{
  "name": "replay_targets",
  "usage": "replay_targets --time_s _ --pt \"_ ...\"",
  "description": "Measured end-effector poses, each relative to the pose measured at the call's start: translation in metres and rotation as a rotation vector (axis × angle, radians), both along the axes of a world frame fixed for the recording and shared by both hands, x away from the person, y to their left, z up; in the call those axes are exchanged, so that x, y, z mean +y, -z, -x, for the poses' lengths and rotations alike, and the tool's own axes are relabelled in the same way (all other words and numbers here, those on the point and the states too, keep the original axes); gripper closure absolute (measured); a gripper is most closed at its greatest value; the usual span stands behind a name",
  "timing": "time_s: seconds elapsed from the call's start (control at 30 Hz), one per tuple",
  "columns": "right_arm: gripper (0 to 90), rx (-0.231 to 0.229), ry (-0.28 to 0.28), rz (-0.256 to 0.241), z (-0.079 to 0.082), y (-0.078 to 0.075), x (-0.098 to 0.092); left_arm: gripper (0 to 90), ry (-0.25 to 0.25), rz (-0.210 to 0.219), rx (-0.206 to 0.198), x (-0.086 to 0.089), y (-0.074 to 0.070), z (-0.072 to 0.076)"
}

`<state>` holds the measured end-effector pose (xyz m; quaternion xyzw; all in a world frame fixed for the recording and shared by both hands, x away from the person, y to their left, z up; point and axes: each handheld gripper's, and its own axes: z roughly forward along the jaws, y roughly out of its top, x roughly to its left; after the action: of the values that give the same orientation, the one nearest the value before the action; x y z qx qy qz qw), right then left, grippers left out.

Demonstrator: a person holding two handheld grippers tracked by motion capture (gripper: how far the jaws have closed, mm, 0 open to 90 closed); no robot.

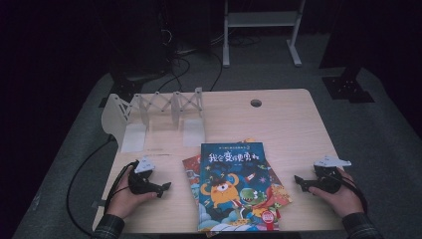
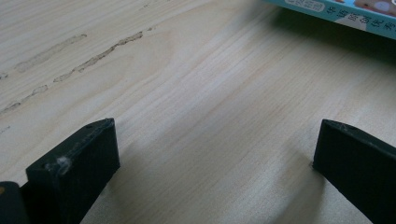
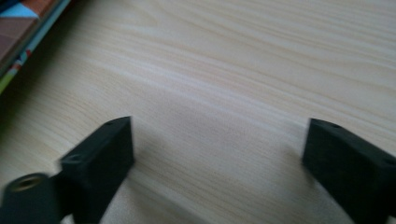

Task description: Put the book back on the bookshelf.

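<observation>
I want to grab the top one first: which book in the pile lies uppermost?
The blue-covered book with the orange monster and green dinosaur lies uppermost, its cover fully visible; the red-edged books beneath show just corners around it.

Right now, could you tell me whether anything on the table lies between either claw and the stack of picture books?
Nothing visible does. The left claw and the right claw rest open on either side of the picture books, with bare table between each and the stack. The white folding rack stands farther back.

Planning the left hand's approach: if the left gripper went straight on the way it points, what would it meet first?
Probably the left edge of the stacked picture books; the left gripper points right across bare table toward them.
</observation>
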<state>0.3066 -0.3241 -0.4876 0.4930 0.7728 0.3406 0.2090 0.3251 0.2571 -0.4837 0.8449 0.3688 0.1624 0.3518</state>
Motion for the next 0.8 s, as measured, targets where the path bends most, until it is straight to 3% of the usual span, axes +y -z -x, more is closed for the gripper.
replay_targets --time_s 0.07,0.13,0.37,0.5,0.53,0.73,0.8 --pt "17.4 -0.007 -0.002 -0.003 0.000 0.000 0.000 0.0 0.001 0.001 -0.002 0.000 0.000 0.000" --pt "27.8 -0.016 -0.002 -0.010 0.001 -0.001 0.000 1.9 0.012 0.011 -0.013 0.000 0.000 0.001" --pt "56.7 0.026 -0.008 -0.026 0.000 -0.011 -0.001 20.6 0.042 0.026 -0.012 0.001 -0.005 0.005" --pt "67.4 0.023 -0.023 -0.041 0.002 -0.021 0.003 38.5 0.028 0.037 0.011 0.004 -0.010 0.006" --pt "71.0 0.022 -0.032 -0.046 0.001 -0.023 0.005 38.5 0.024 0.045 0.018 0.004 -0.013 0.006" --pt "88.4 0.037 -0.080 -0.068 -0.010 -0.037 0.020 74.3 0.001 0.086 0.078 0.002 -0.027 0.005" --pt "89.3 0.045 -0.092 -0.080 -0.015 -0.038 0.024 84.0 -0.011 0.093 0.095 0.001 -0.031 0.004"
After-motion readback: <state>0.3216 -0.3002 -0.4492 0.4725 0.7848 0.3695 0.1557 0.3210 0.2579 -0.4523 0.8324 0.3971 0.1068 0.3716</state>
